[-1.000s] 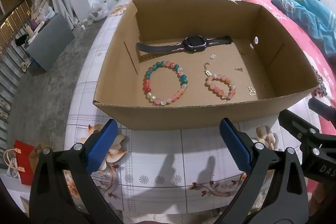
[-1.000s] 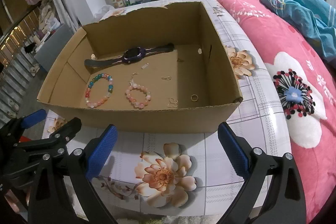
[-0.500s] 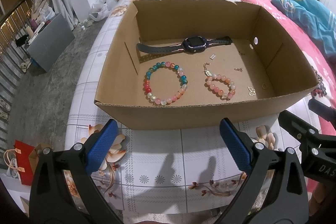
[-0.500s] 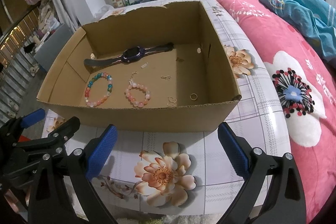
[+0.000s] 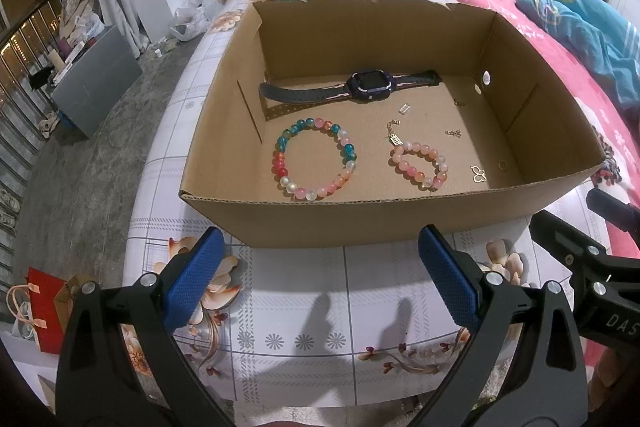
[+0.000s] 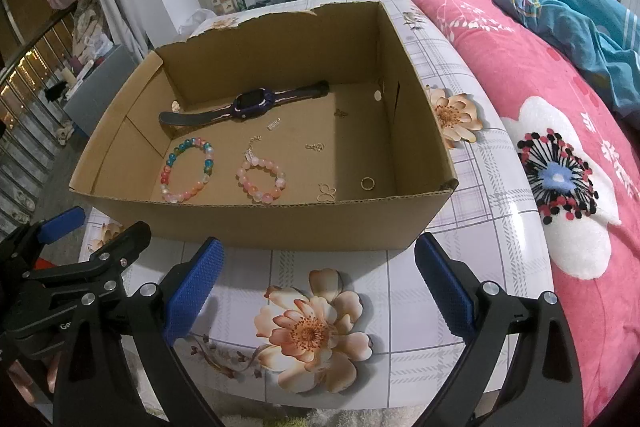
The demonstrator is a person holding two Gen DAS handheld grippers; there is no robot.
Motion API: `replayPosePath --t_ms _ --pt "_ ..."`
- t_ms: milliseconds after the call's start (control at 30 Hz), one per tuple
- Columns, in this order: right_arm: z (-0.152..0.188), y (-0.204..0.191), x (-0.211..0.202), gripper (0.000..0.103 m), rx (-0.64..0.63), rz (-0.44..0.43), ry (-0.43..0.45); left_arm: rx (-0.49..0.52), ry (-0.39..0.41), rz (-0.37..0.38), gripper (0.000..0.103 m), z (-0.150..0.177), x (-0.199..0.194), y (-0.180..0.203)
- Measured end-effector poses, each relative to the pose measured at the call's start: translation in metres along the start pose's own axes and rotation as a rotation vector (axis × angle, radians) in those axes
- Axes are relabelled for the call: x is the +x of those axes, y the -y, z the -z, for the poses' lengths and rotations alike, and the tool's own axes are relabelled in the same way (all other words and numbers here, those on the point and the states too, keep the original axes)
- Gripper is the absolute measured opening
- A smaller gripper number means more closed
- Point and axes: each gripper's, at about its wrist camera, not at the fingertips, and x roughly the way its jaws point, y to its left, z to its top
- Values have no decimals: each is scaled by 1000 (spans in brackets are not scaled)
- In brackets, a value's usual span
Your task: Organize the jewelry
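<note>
1. left gripper [image 5: 320,279] and right gripper [image 6: 316,279] hang side by side over the flowered tablecloth [image 5: 304,331], each spread wide with nothing between its blue pads.
2. just beyond them sits the open cardboard box [image 5: 360,223].
3. on its floor near the front wall lie a multicoloured bead bracelet [image 5: 314,159], a smaller pink bead bracelet [image 5: 420,165], a butterfly charm [image 5: 478,173] and a ring [image 6: 367,183].
4. farther back lies a dark watch [image 5: 368,87].
</note>
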Motion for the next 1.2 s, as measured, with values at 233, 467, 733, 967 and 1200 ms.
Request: replayPosePath --t_ms 233,467,733,967,1200 --pt "1 3 0 94 3 0 -4 -1 0 0 94 0 0 0" --pt "1 3 0 94 3 1 -4 -1 0 0 94 0 0 0" --pt "2 3 0 94 4 2 -7 0 0 1 94 0 1 -1" --pt "2 3 0 94 4 1 -7 0 0 1 94 0 1 -1" --pt "2 3 0 94 3 2 -6 -5 -5 -12 94 -2 0 -3"
